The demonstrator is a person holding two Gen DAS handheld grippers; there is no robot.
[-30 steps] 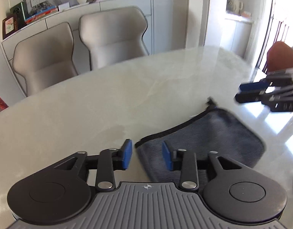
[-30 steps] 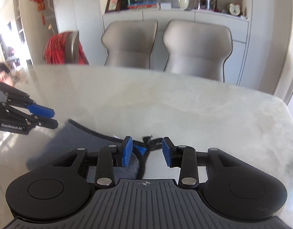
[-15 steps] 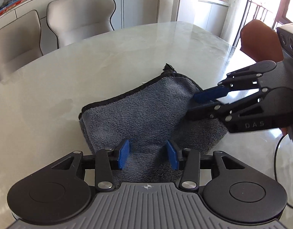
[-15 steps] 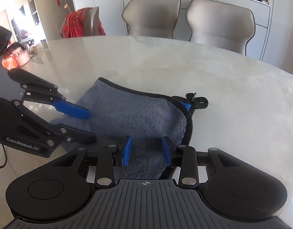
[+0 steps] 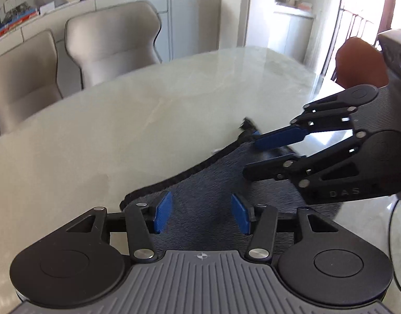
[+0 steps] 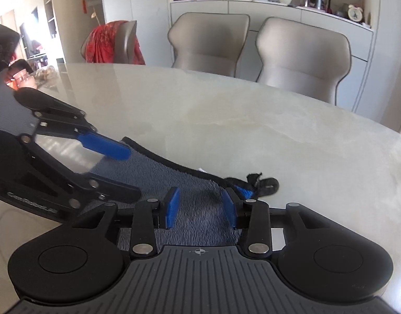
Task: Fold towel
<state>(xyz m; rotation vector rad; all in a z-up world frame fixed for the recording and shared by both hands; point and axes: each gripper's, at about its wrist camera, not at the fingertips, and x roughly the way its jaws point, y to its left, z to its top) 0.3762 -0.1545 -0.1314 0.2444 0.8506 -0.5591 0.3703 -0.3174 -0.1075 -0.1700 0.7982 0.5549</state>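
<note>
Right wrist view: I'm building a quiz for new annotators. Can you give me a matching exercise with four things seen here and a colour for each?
Things:
1. fluffy folded towel
2. cloth draped over far chair
3. padded dining chair
4. glossy marble table

Colours:
A. red
B. cream white
C. dark grey
D. beige

Pairs: 1-C, 2-A, 3-D, 4-B

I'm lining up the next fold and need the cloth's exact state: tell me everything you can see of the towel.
The towel is dark blue-grey terry with black stitched edging, lying flat on the pale marble table. A black hanging loop and blue tag stick out at its far right corner. Both the left gripper and right gripper sit open over it; whether they touch it is unclear.
</note>
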